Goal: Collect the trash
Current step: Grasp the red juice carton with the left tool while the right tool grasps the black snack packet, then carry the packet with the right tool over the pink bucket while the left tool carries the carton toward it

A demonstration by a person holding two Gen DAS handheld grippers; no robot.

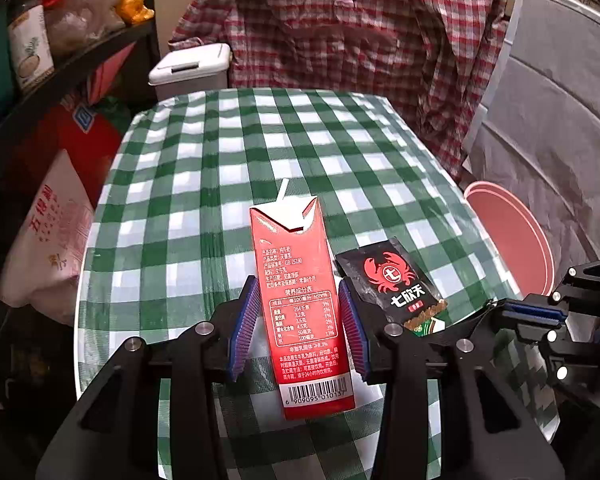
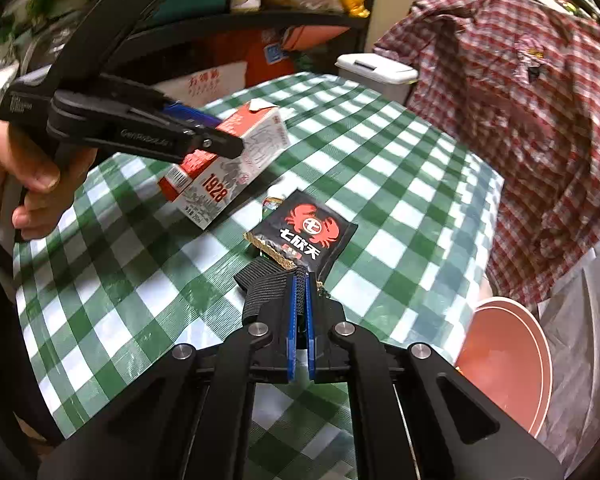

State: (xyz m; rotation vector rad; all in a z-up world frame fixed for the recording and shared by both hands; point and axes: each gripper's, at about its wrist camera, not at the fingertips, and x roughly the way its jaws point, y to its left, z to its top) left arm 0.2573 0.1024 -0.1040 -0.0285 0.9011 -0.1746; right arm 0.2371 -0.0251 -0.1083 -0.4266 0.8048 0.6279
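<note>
A red milk carton (image 1: 300, 300) with a white straw is gripped between the blue pads of my left gripper (image 1: 300, 300). In the right wrist view the carton (image 2: 236, 156) hangs tilted above the table in that gripper (image 2: 220, 136). A black snack packet with a red crab logo (image 1: 392, 280) lies on the green checked tablecloth (image 1: 220, 160) just right of the carton. My right gripper (image 2: 300, 276) is shut on the near edge of that packet (image 2: 308, 228), which rests on the table.
A pink round bin (image 2: 508, 360) stands off the table's right edge, also in the left wrist view (image 1: 512, 240). A white lidded bin (image 1: 190, 66) sits behind the table. A plaid shirt (image 1: 360, 28) hangs at the back. Shelves and bags crowd the left.
</note>
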